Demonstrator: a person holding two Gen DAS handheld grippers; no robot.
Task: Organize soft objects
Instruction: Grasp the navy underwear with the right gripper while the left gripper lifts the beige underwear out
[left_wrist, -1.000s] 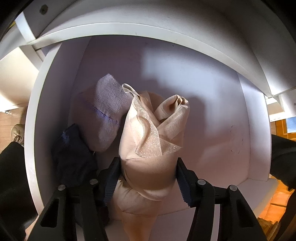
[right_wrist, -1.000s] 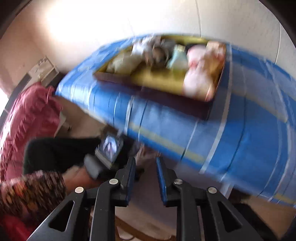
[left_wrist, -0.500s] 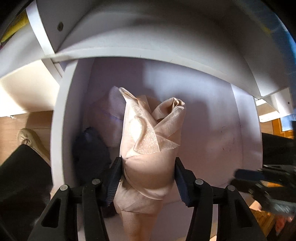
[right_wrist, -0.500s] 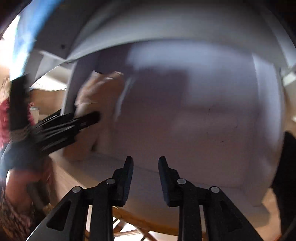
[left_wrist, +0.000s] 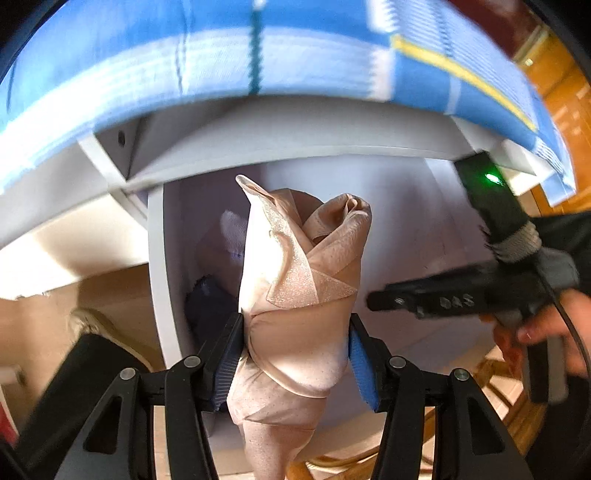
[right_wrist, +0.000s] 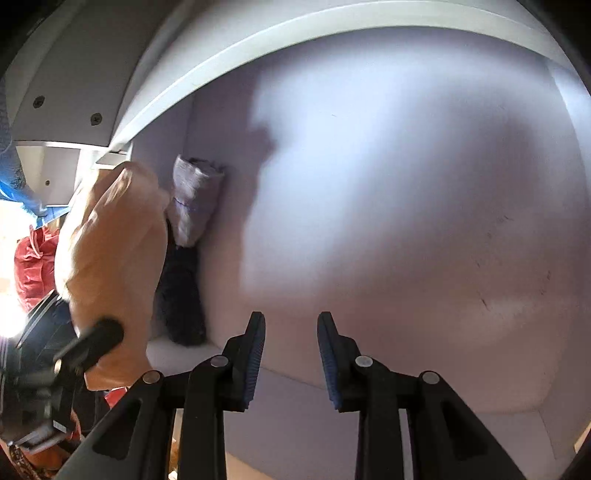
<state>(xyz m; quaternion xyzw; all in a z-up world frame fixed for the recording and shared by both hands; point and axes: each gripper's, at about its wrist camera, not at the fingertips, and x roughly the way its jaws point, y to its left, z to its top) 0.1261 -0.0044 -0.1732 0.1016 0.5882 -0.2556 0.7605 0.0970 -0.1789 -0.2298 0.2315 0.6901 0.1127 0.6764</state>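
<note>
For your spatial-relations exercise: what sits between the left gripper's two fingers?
The folded beige cloth bundle, upright and pinched between the left gripper pads. The left wrist view shows it clearly.

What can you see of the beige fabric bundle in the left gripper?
The beige fabric bundle is a folded or rolled cloth, satin-like, with a shimmery sheer layer wrapped over its upper half and a twisted, rose-like top. It stands roughly upright, clamped at its waist between the blue pads of the left gripper, a tail hanging below. It sits in front of the white cubby, not visibly touching the white and dark rolls behind.
</note>
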